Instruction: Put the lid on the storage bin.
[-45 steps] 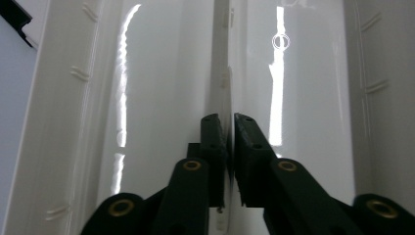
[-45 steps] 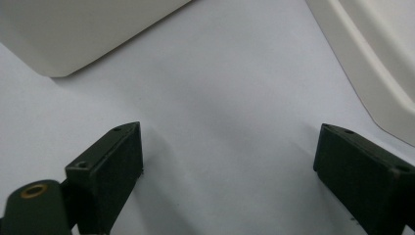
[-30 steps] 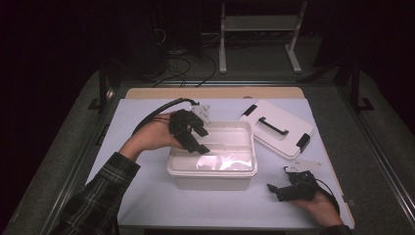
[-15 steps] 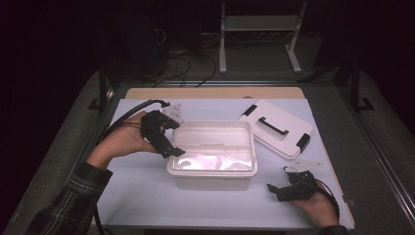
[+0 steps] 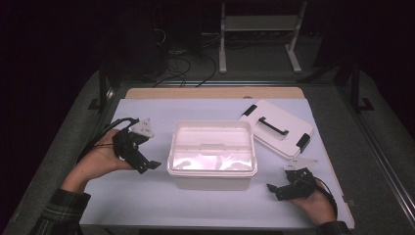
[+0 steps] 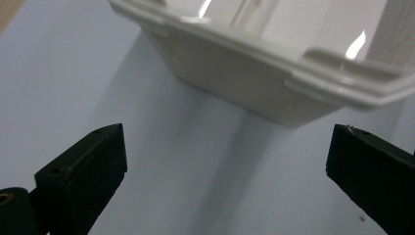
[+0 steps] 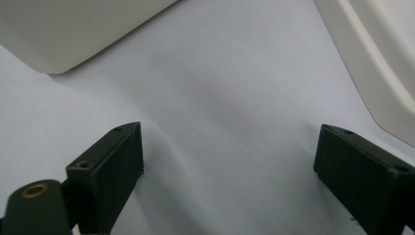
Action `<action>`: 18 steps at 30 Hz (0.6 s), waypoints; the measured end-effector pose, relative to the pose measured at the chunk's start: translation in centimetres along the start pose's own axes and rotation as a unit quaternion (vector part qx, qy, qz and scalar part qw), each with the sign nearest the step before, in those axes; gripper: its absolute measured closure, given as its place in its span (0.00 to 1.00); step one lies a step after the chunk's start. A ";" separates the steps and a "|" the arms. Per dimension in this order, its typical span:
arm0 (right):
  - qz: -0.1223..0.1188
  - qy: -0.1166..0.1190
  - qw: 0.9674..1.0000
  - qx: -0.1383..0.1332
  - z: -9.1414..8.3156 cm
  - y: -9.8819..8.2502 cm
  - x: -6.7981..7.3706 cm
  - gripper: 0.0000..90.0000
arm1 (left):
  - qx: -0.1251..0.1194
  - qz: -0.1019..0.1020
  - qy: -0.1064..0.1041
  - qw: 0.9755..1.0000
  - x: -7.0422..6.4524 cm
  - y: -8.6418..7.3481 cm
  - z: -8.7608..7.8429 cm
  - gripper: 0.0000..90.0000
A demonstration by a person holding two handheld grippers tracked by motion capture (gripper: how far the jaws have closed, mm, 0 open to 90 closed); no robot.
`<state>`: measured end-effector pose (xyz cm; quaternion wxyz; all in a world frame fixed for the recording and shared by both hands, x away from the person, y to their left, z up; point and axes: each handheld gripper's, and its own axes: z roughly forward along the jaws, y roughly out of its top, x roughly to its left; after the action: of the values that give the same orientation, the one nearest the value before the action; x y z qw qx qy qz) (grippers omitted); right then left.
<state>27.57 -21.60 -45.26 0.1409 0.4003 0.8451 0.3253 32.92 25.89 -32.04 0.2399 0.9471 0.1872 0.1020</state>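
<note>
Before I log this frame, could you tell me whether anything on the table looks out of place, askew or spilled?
Only one thing: the lid is off the white box and lies askew at the back right of the table, close beside the box. The box stands upright and open, and I see no spill or damage.

One open white tub (image 5: 212, 155), one lid (image 5: 277, 128), two grippers (image 5: 147, 164)

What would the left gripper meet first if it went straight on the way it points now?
Probably the white storage bin: past the left gripper, jaws open and empty, its side wall and rim lie ahead. Only bare white table lies between, though depth is hard to judge.
</note>
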 end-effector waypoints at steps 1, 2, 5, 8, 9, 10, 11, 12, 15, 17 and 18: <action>-0.002 0.002 1.000 0.003 0.0 0.1 -0.1 0.12 | 0.003 -0.005 0.003 1.000 -0.2 -0.5 0.3 0.01; 0.003 0.008 1.000 0.003 0.0 0.2 -0.1 0.12 | 0.002 -0.009 0.008 1.000 -0.5 -1.1 0.7 0.01; 0.000 0.011 1.000 0.004 -0.2 0.4 -0.2 0.13 | 0.008 -0.020 0.019 1.000 -1.0 -2.8 1.9 0.01; -0.003 0.005 1.000 -0.001 -0.5 0.8 -0.2 0.13 | 0.011 -0.031 0.021 0.999 -1.5 -4.3 3.1 0.01; -0.005 0.004 1.000 0.000 -0.6 0.9 -0.3 0.13 | 0.012 -0.036 0.023 0.999 -1.6 -4.8 3.5 0.01; -0.004 0.003 1.000 -0.001 -0.7 1.0 -0.3 0.13 | 0.012 -0.042 0.026 0.999 -1.7 -5.4 3.9 0.01; -0.004 0.000 1.000 -0.003 -0.9 1.1 -0.3 0.13 | 0.008 -0.046 0.029 0.998 -1.8 -5.9 4.3 0.01; -0.005 0.000 1.000 -0.003 -1.0 1.2 -0.5 0.13 | 0.007 -0.051 0.028 0.998 -1.9 -6.4 4.6 0.01; -0.004 -0.002 1.000 -0.005 -1.2 1.6 -0.7 0.13 | 0.003 -0.066 0.030 0.997 -2.0 -7.9 5.7 0.01; -0.007 -0.005 1.000 -0.006 -1.3 1.9 -0.9 0.13 | 0.010 -0.066 0.033 0.997 -2.1 -8.5 6.2 0.01; -0.004 -0.004 1.000 -0.006 -1.3 2.1 -0.9 0.13 | 0.012 -0.068 0.039 0.997 -2.2 -8.9 6.5 0.01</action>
<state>28.69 -21.93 -42.93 0.1483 0.3975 0.8439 0.3285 30.02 29.56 -42.24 0.2276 0.9303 0.2612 0.1201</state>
